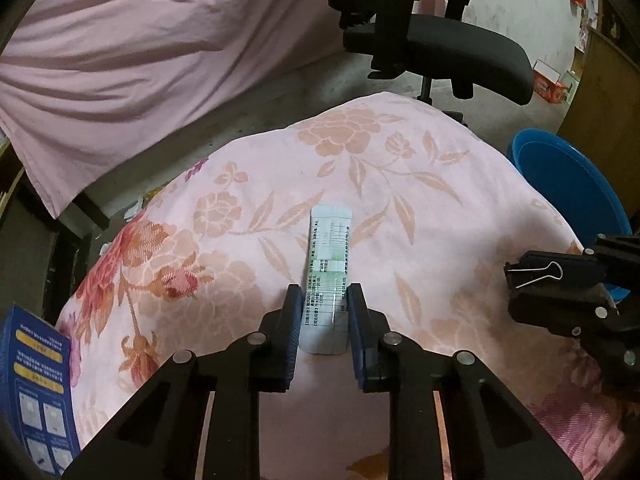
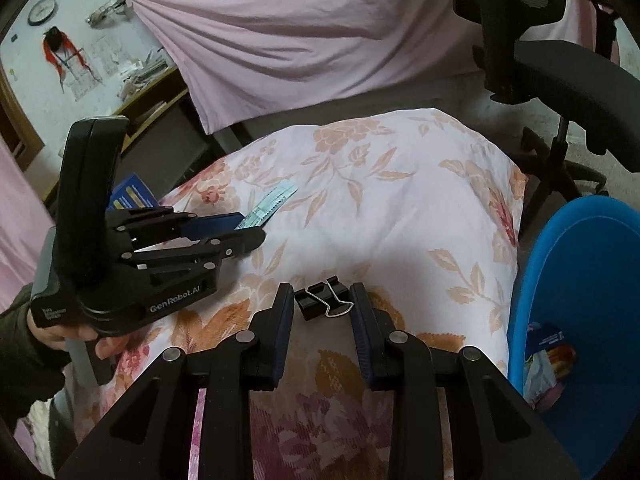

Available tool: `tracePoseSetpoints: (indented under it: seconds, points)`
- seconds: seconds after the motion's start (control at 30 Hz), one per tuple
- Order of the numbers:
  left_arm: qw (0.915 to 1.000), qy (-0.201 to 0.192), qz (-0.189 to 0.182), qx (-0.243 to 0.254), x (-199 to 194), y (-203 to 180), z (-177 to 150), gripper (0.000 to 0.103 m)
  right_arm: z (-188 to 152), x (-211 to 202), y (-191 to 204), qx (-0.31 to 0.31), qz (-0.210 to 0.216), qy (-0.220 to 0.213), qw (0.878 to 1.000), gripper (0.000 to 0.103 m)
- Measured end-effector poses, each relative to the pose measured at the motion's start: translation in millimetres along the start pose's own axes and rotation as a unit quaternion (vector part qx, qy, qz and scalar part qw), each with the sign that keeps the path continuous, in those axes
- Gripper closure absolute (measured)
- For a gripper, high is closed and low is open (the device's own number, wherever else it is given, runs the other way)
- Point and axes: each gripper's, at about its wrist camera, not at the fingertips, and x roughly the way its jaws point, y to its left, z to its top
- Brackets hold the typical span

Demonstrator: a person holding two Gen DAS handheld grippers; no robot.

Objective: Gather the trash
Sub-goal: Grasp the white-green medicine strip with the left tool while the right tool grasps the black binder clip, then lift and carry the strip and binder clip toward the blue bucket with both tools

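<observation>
Both grippers loaded, left gripper (image 1: pixel 325 300) pinched onto sachet (image 1: pixel 329 264) mid-cloth, right gripper (image 2: pixel 322 300) clamping binder clip (image 2: pixel 323 301), blue bin (image 2: pixel 580 300) beside cloth edge (image 2: pixel 516 216), clear.

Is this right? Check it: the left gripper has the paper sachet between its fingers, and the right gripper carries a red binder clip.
One thing is wrong: the binder clip in the right gripper is black, as the right wrist view shows. The left gripper does have the paper sachet between its fingers.

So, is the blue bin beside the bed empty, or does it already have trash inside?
Not empty. In the right wrist view, the blue bin already holds some crumpled colourful wrappers near its bottom.
</observation>
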Motion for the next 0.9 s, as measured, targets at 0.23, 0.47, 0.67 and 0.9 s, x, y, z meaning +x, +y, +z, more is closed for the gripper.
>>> tracePoseSetpoints:
  seconds: [0.23,0.47,0.67,0.9]
  points:
    - [0.9984,-0.018,-0.022,-0.049,-23,-7,-22,0.084,-7,-8,1,-0.009,-0.001,-0.011,1.000,0.077]
    - [0.9886,-0.087,-0.042,-0.115,-64,-14,-40,0.085,-17,-40,2,-0.017,-0.002,-0.073,0.997,0.077]
    - [0.9740,-0.171,-0.043,-0.142,-103,-26,-45,0.084,-22,-70,11,-0.040,-0.011,-0.155,0.987,0.077]
    - [0.9609,-0.247,-0.016,-0.124,-142,-41,-45,0.084,-30,-106,26,-0.062,-0.015,-0.265,0.962,0.077]
